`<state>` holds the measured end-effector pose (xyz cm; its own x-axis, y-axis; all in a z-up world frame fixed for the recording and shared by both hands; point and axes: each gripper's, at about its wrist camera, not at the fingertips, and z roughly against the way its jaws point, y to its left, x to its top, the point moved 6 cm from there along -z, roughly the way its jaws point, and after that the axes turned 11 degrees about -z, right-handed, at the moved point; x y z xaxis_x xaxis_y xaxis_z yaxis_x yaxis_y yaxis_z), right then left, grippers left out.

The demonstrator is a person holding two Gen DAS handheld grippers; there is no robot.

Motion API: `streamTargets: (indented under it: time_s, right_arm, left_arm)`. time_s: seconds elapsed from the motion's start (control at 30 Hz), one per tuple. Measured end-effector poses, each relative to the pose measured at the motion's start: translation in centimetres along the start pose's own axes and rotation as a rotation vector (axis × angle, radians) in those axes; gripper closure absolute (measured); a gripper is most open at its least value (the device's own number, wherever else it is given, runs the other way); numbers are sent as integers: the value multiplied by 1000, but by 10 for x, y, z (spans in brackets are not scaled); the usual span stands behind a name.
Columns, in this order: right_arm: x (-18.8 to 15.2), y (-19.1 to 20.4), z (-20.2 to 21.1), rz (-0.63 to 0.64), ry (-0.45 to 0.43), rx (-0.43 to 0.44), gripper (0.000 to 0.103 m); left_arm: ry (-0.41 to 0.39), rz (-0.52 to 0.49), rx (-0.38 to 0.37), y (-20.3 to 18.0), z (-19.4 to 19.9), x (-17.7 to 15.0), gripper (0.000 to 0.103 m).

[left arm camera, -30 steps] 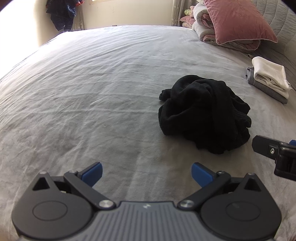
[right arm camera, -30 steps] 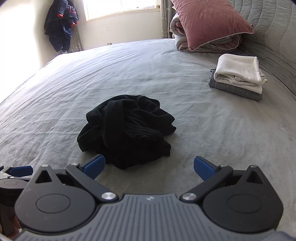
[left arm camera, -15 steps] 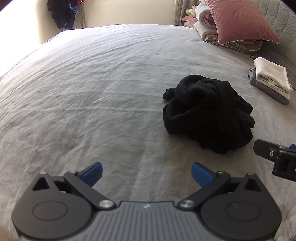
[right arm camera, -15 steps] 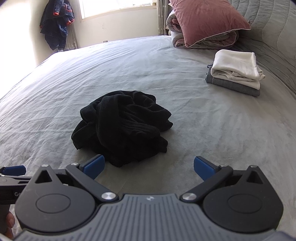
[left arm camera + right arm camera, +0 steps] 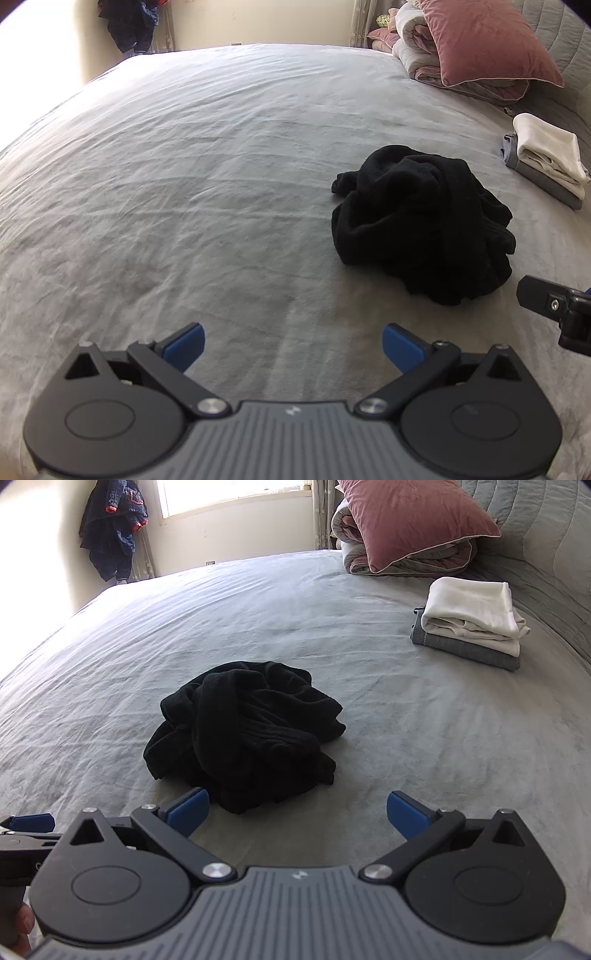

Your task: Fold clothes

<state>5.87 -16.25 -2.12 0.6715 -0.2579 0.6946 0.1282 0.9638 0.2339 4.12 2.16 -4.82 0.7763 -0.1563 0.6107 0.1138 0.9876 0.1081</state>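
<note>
Right wrist view showed the right gripper (image 5: 297,812) with its blue-padded jaws spread wide and empty, low over the bed, the crumpled black knit garment (image 5: 243,734) just beyond at 11 o'clock, probably lined up for a first grab. The left gripper (image 5: 291,341), equally wide and empty, had the heap at 1 o'clock. Farther off on the wrinkled grey bedsheet (image 5: 406,716), a folded white-and-grey stack (image 5: 471,620) sat at 2 o'clock, seemingly finished work. Beyond lay a mauve velvet pillow (image 5: 410,520) and a sunlit window (image 5: 229,494).
</note>
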Motion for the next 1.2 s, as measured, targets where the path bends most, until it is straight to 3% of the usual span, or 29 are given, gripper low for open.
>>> streamTargets:
  time_s: [1.2]
  right_arm:
    - [-2,-2,-3,-11,27,0,0]
  left_arm:
    - [9,-1,2,2,-2,0,0]
